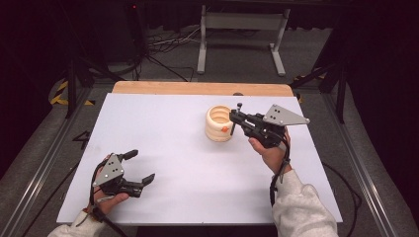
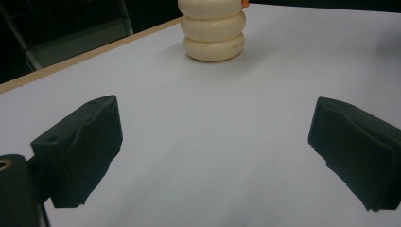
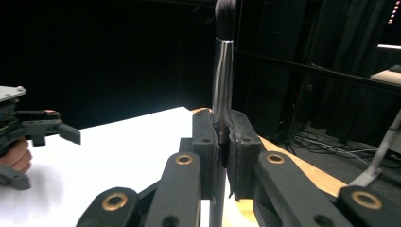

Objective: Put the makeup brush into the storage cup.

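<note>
— What's the biggest thing in front of you?
— The bench (image 1: 163,128), topped with a white sheet, a strip of bare wood showing along its far edge.

— And on it?
— A cream ribbed holder (image 1: 219,124), three fat rings stacked, open at the top, standing upright a little right of the middle toward the far side. There's a small orange spot on its side.

— Where are the hands?
— The left gripper (image 1: 139,167) sits low at the near left corner, well apart from the holder, its jaws spread wide with nothing between them. From its own camera the holder (image 2: 214,29) stands ahead across bare white sheet.

— The right one?
— The right gripper (image 1: 236,119) is just beside the holder, on its right side, level with the rim. Its jaws are clamped together on a slim makeup brush (image 3: 222,85), silver metal handle, dark bristles on top. The brush (image 1: 239,106) stands upright, its tip poking above the gripper, by the holder's rim.

— Is the brush inside the holder?
— I can't tell from here.
</note>
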